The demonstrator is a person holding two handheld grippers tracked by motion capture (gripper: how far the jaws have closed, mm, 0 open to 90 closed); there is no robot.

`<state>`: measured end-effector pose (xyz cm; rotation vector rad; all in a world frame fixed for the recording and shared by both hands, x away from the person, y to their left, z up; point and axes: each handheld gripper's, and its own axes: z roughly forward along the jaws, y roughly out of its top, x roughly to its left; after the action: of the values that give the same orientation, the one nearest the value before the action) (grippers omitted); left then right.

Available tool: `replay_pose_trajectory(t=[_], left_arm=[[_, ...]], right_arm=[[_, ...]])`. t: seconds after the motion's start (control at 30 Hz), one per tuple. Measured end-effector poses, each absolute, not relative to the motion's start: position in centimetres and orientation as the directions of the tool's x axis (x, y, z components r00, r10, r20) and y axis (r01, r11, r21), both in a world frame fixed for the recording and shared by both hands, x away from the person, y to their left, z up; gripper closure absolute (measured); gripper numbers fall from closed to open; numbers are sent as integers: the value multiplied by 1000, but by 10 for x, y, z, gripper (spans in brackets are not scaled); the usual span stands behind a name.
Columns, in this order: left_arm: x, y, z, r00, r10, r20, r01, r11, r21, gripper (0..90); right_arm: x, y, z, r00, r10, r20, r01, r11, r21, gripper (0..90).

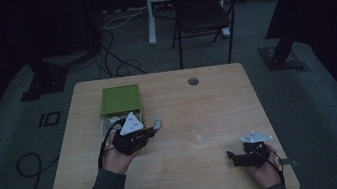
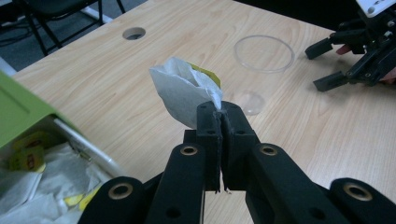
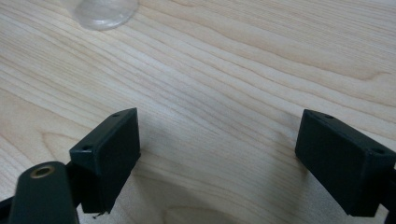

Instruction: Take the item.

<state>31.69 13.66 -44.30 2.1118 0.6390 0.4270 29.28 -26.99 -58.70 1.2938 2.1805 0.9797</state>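
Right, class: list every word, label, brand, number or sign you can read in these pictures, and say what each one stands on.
No text can be read anywhere.
Yellow paper tags in the open green cardboard box: a small red mark, too blurred to read.
Yellow tag behind the white paper tea bag pinched by the left gripper: no print legible.
Grey three-cornered plate: dark marks, too small to read.
Clear plastic cup and light wooden table: no print visible.

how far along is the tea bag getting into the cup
Done: the left gripper is shut on a white tea bag, clear of the green box, where more bags lie. In hand: the bag hangs over the table, short of the clear cup. Left: carrying it over the cup and dropping it in. The right gripper waits open with nothing between its jaws.
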Motion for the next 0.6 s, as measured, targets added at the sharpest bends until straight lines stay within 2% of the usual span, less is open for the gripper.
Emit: replay_pose_trajectory(t=[0.6], left_arm=[[321, 110, -437, 841, 536, 75, 248, -504, 828, 884]], right_arm=[[292, -270, -587, -478, 878, 0, 583, 317, 748, 137]])
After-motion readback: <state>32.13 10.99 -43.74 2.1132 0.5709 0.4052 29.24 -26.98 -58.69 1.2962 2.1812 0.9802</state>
